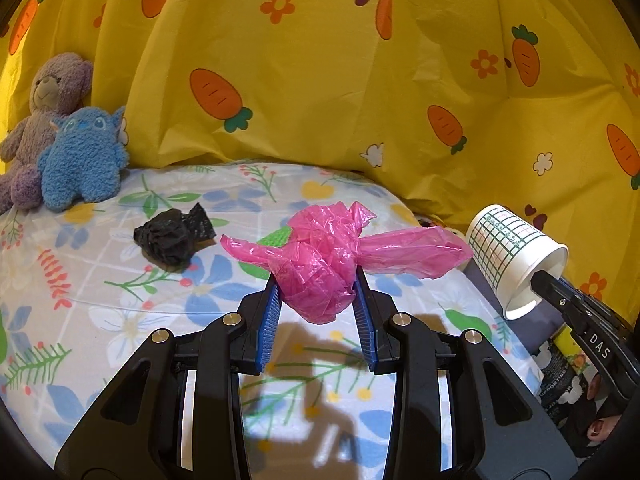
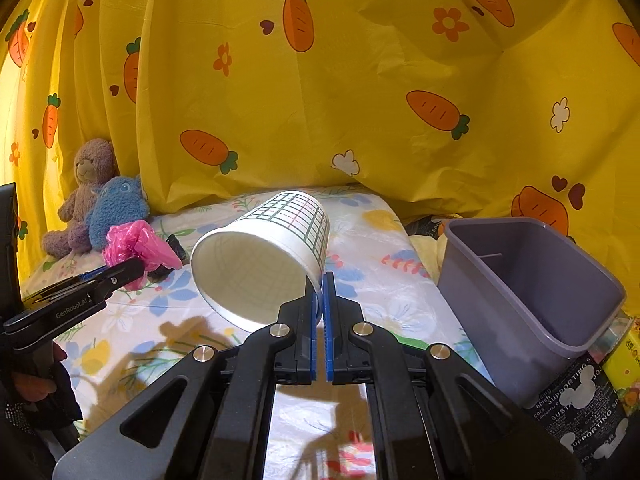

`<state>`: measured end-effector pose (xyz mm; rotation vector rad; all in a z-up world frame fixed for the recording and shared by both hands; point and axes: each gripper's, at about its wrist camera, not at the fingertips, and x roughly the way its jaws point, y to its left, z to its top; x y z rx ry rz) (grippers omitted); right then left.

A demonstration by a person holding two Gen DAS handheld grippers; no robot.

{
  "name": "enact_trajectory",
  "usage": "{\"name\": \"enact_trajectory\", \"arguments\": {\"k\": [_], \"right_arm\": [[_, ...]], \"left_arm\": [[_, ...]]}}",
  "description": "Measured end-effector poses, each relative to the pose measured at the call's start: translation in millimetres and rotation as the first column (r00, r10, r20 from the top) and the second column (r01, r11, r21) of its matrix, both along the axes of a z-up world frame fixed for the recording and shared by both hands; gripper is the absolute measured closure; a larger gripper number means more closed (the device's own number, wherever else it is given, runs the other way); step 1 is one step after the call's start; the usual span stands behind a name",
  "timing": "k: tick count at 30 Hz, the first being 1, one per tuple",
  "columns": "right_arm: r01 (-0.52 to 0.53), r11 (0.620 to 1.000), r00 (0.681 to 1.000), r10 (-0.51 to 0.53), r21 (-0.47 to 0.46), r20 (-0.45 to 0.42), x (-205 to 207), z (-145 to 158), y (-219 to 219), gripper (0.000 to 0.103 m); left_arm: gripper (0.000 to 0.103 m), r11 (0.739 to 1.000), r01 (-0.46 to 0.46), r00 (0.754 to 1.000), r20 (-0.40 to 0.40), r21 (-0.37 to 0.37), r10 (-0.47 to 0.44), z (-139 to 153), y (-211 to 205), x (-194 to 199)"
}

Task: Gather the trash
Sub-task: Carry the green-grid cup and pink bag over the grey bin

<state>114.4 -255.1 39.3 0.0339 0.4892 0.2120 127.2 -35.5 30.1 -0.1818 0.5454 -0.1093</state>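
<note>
My left gripper [image 1: 316,284] is shut on a crumpled pink plastic bag [image 1: 332,256] and holds it above the floral bedsheet [image 1: 120,312]. From the right wrist view the same pink plastic bag [image 2: 136,246] shows at the left, in the left gripper [image 2: 132,270]. My right gripper [image 2: 320,280] is shut on the rim of a white paper cup [image 2: 264,256] with a grid print, tipped on its side with its mouth toward the camera. In the left wrist view the paper cup [image 1: 516,256] hangs at the right on the right gripper [image 1: 538,276]. A black crumpled bag [image 1: 172,236] lies on the sheet.
A grey plastic bin [image 2: 532,320] stands at the bed's right edge, with nothing inside it. Two plush toys, a purple bear [image 1: 44,120] and a blue one [image 1: 84,156], sit at the back left. A yellow carrot-print curtain [image 1: 320,80] hangs behind the bed. A printed bag [image 2: 580,412] lies under the bin.
</note>
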Motion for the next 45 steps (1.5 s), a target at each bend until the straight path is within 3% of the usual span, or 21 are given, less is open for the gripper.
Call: {"name": "enact_trajectory", "arguments": {"k": [8, 14, 22, 31, 45], "right_arm": [[0.111, 0.994, 0.994, -0.110, -0.016, 0.026, -5.9, 9.0, -40.7, 0.099], [0.285, 0.958, 0.957, -0.283, -0.031, 0.059, -3.4, 16.9, -93.8, 0.099], [0.447, 0.893, 0.895, -0.447, -0.053, 0.005, 10.5, 2.9, -153.9, 0.099], [0.489, 0.868, 0.868, -0.494, -0.089, -0.044, 21.2, -15.0, -174.2, 0.099], [0.501, 0.861, 0.857, -0.508, -0.088, -0.087, 25.8, -31.2, -188.6, 0.099]], "left_arm": [[0.069, 0.988, 0.152, 0.988, 0.019, 0.024, -0.153, 13.8, -64.5, 12.6], [0.069, 0.950, 0.313, 0.949, 0.038, 0.021, -0.313, 28.4, -133.8, 27.4], [0.069, 0.891, 0.455, 0.891, -0.001, -0.003, -0.455, 23.1, -210.6, 58.6], [0.069, 0.856, 0.516, 0.856, -0.024, -0.036, -0.517, 12.6, -251.6, 78.2], [0.069, 0.820, 0.562, 0.820, -0.062, -0.103, -0.570, -2.3, -274.8, 93.4]]}}
